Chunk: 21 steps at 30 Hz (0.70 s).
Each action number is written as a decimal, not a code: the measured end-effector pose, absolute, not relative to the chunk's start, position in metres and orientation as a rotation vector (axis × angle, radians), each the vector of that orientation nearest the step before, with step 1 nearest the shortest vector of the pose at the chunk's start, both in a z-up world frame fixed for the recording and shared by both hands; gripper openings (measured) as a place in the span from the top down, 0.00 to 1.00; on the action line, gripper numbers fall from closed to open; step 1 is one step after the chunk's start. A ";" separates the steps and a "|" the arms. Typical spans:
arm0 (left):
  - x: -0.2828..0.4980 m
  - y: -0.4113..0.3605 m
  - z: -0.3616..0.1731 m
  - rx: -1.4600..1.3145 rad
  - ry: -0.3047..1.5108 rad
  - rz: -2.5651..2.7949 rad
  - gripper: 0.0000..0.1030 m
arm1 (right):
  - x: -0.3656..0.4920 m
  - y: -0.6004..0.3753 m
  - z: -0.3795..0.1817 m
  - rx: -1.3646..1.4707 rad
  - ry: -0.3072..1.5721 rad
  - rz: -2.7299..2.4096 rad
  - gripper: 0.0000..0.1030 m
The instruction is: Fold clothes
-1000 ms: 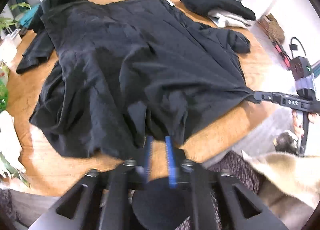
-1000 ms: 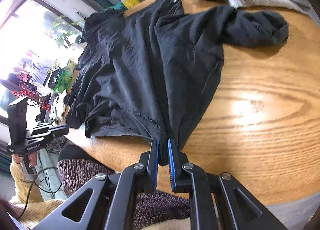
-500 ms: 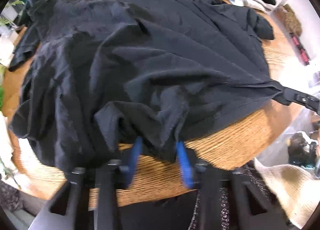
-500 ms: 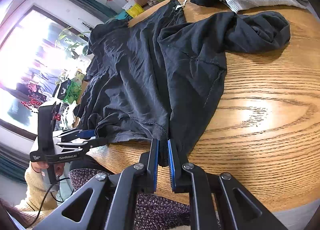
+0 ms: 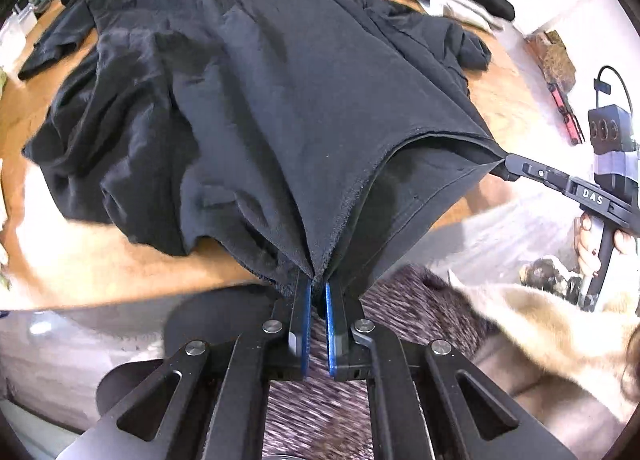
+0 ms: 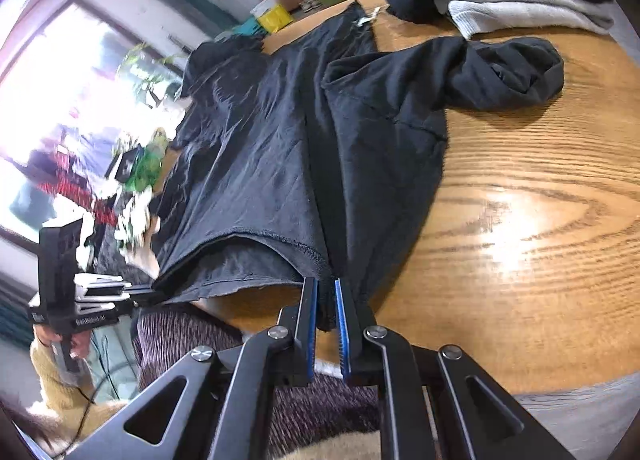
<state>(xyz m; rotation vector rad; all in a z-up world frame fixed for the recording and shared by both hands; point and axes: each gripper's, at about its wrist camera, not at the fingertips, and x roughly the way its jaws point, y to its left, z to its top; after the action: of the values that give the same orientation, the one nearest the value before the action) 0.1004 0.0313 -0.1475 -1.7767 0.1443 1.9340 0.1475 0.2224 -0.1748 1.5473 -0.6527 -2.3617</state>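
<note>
A black shirt (image 5: 256,72) lies spread over the round wooden table (image 5: 80,264), its hem pulled toward the near edge. My left gripper (image 5: 318,285) is shut on a hem corner just past the table's rim. My right gripper (image 6: 326,288) is shut on the other hem corner, and it also shows at the right of the left wrist view as the right gripper (image 5: 505,164) with cloth stretched taut to it. The hem (image 5: 404,148) hangs open between the two grips. One sleeve (image 6: 512,72) lies bunched on the table (image 6: 520,220). The left gripper (image 6: 156,294) appears far left in the right wrist view.
Folded dark and grey clothes (image 6: 508,0) sit at the far side of the table. Plants and boxes (image 6: 148,164) crowd the left beyond the table. A person's hand (image 5: 596,240) holds the right gripper's handle. Patterned dark fabric (image 5: 404,300) lies below the rim.
My left gripper opened, went to the hem, shut on it and drew it back over the table's edge. The right gripper kept its hold; the hem now stretches between both.
</note>
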 end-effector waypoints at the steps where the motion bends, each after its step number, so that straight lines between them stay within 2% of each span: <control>1: 0.098 0.034 -0.150 -1.788 0.152 1.926 0.94 | 0.149 0.222 -0.176 1.559 -0.646 -2.357 0.90; 4: 0.105 0.036 -0.161 -1.821 0.179 1.915 0.94 | 0.152 0.222 -0.181 1.594 -0.648 -2.342 0.90; 7: 0.104 0.041 -0.168 -1.847 0.123 1.907 0.91 | 0.154 0.222 -0.185 1.629 -0.649 -2.327 0.88; 8: 0.102 0.034 -0.163 -1.846 0.084 1.912 0.85 | 0.155 0.223 -0.187 1.640 -0.649 -2.322 0.83; 9: 0.098 0.024 -0.154 -1.827 0.038 1.923 0.74 | 0.155 0.223 -0.189 1.652 -0.649 -2.317 0.73; 10: 0.097 0.017 -0.144 -1.804 -0.002 1.943 0.69 | 0.156 0.223 -0.190 1.663 -0.650 -2.312 0.59; 12: 0.082 -0.004 -0.119 -1.724 -0.107 2.041 0.53 | 0.154 0.229 -0.187 1.656 -0.650 -2.336 0.54; 13: 0.073 -0.015 -0.106 -1.679 -0.163 2.093 0.51 | 0.150 0.239 -0.179 1.623 -0.649 -2.379 0.53; 15: 0.047 -0.024 -0.091 -1.590 -0.201 2.223 0.50 | 0.141 0.258 -0.163 1.554 -0.647 -2.465 0.51; 17: 0.015 -0.014 -0.101 -1.562 -0.220 2.308 0.50 | 0.126 0.266 -0.156 1.503 -0.637 -2.525 0.52; 21: -0.020 -0.021 -0.144 -1.733 -0.243 2.305 0.50 | 0.068 0.252 -0.167 1.462 -0.636 -2.487 0.52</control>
<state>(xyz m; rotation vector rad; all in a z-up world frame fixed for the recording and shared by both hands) -0.0199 -0.0209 -0.1438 -1.7333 -0.2426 2.3046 0.0679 0.2520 -0.1667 1.4619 -0.6362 -2.4865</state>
